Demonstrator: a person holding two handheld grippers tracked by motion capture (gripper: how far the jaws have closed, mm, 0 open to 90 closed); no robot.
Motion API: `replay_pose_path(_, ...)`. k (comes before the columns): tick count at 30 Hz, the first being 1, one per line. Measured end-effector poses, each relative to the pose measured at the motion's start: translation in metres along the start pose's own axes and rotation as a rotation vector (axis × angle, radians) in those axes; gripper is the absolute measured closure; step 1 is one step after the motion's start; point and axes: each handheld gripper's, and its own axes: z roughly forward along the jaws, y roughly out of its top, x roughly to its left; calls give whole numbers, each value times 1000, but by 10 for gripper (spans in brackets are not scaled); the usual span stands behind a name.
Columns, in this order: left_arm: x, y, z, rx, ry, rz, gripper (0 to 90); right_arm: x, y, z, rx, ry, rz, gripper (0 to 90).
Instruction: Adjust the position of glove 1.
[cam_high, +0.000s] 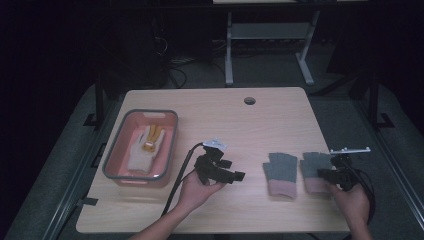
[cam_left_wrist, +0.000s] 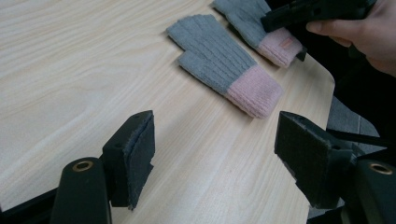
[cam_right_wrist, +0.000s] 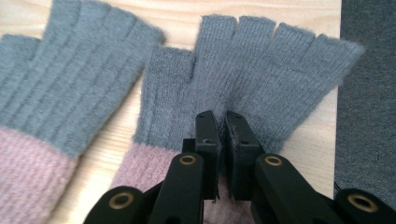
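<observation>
Two grey fingerless gloves with pink cuffs lie flat side by side on the right of the wooden table (cam_high: 235, 125). My right gripper (cam_high: 324, 173) (cam_right_wrist: 222, 119) is shut on a fold of grey knit in the palm of the right glove (cam_high: 312, 164) (cam_right_wrist: 275, 70), close to the table's right edge. The left glove (cam_high: 280, 172) (cam_right_wrist: 60, 84) (cam_left_wrist: 219, 60) lies untouched. My left gripper (cam_high: 234, 170) (cam_left_wrist: 215, 149) is held open above bare table at the centre, pointing toward the gloves, with nothing between its pads.
A pink basin with a grey rim (cam_high: 172, 145) stands at the table's left and holds a white glove with orange trim (cam_high: 142, 152). A cable hole (cam_high: 249, 100) sits near the far edge. Beyond the table is dark floor and a desk frame (cam_high: 229, 50).
</observation>
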Motion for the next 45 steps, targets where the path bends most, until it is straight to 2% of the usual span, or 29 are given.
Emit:
replay_pose_path(3,0,-1,-1,8,-1,5,286,6,2,-5,-14,10,-2,853)
replay_pose_path(8,2,-1,-8,-8,8,-2,286,23,10,-19,-52,29,-16,853)
replay_pose_path(11,2,-1,-10,-11,8,-2,286,33,14,-22,-69,68,-1,852)
replay_pose_path(20,3,-3,-11,-4,6,4,286,66,17,-11,-65,79,-39,851)
replay_pose_path(27,2,-3,-11,-6,13,5,285,83,20,-6,-66,107,-33,850)
replay_pose_path(35,1,-3,-9,-1,9,9,286,93,18,3,-56,114,-25,847)
replay_pose_path(41,1,-4,-5,2,8,4,286,94,15,8,-57,131,13,844)
replay_pose_path(45,0,-3,-2,7,0,-1,285,92,14,10,-60,130,21,826)
